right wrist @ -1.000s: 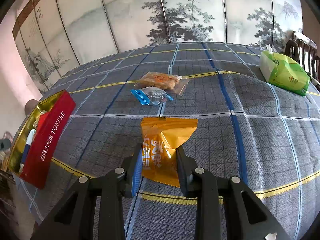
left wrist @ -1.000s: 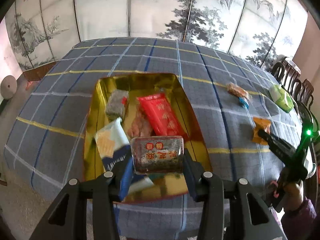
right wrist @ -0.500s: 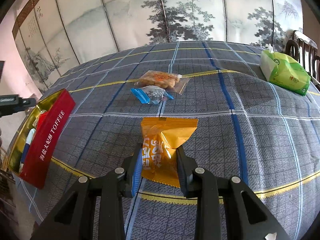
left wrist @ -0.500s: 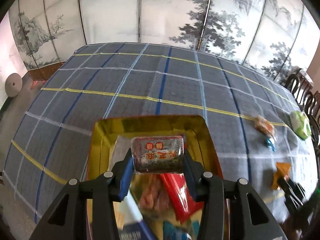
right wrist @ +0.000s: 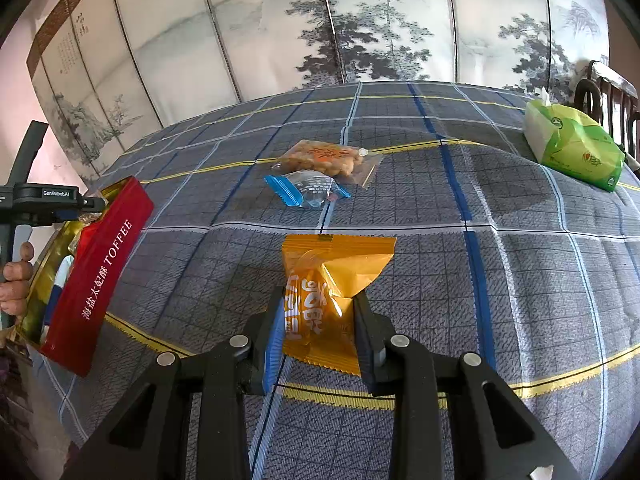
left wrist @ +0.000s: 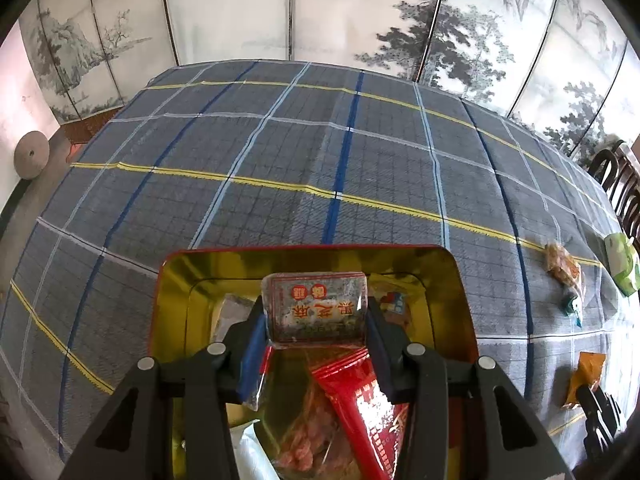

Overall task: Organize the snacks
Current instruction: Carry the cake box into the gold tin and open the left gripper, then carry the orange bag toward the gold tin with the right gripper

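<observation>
My left gripper (left wrist: 316,320) is shut on a clear-wrapped snack block with red characters (left wrist: 316,308), held over the far end of the gold-lined red tin (left wrist: 456,280). A red packet (left wrist: 360,400), a pinkish snack bag (left wrist: 304,432) and other snacks lie in the tin below. My right gripper (right wrist: 318,316) is shut on an orange snack packet (right wrist: 324,280) that rests on the plaid tablecloth. In the right wrist view the tin (right wrist: 100,264) shows its red TOFFEE side at the left, with the left gripper (right wrist: 86,202) above it.
A bag of peanuts (right wrist: 324,158) and a blue-ended clear packet (right wrist: 306,190) lie beyond the orange packet. A green tissue pack (right wrist: 572,146) sits at the far right by dark chairs (left wrist: 618,184). A painted folding screen (right wrist: 360,20) stands behind the table.
The left gripper has carried the snack block forward over the tin toward its far end and a little lower; the left gripper has come into the right wrist view. The right gripper has not moved.
</observation>
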Tool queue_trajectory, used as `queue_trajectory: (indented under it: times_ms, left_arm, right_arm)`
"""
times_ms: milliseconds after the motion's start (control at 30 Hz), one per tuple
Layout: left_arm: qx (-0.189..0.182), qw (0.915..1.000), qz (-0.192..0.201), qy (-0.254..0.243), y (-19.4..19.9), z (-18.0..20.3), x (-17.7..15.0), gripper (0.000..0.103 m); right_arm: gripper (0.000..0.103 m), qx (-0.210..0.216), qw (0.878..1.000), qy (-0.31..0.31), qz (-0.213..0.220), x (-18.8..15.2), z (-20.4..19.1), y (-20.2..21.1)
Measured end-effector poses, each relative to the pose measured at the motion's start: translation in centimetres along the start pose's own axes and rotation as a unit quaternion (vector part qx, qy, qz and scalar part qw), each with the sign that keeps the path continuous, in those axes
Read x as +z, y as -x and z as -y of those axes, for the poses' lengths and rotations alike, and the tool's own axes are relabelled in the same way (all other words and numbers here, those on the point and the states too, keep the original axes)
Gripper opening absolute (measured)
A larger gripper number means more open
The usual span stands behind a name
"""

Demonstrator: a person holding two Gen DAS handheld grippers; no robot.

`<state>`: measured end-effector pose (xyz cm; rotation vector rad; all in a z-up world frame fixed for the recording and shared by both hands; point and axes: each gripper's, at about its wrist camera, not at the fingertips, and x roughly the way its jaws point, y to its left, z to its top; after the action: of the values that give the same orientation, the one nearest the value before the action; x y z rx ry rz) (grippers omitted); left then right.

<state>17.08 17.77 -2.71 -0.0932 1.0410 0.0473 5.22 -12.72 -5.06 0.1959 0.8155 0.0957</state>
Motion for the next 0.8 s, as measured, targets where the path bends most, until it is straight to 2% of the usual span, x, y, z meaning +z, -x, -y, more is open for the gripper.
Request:
queue_trajectory:
  times_ms: [333,400,533,800]
  left_arm:
    - [0.032,0.9989,0.023,-0.027,0.7,1.1,-0.8,0.051]
    - [0.039,0.9984,0.024,-0.034,0.8,1.4,-1.0,0.054]
    - [0.053,0.9975,0.023,-0.041,1.1,1.8,-1.4,0.054]
    - [0.067,0.9947,0.058,-0.053,4.2,3.0,-3.3,0.055]
  right_arm:
    - [0.029,0.000,1.000,0.000,0.000,0.0,0.0,0.0]
    - [0.029,0.000,1.000,0.000,0.000,0.0,0.0,0.0]
    - [0.029,0.000,1.000,0.000,-0.001,0.0,0.0,0.0]
    - [0.029,0.000,1.000,0.000,-0.001,0.0,0.0,0.0]
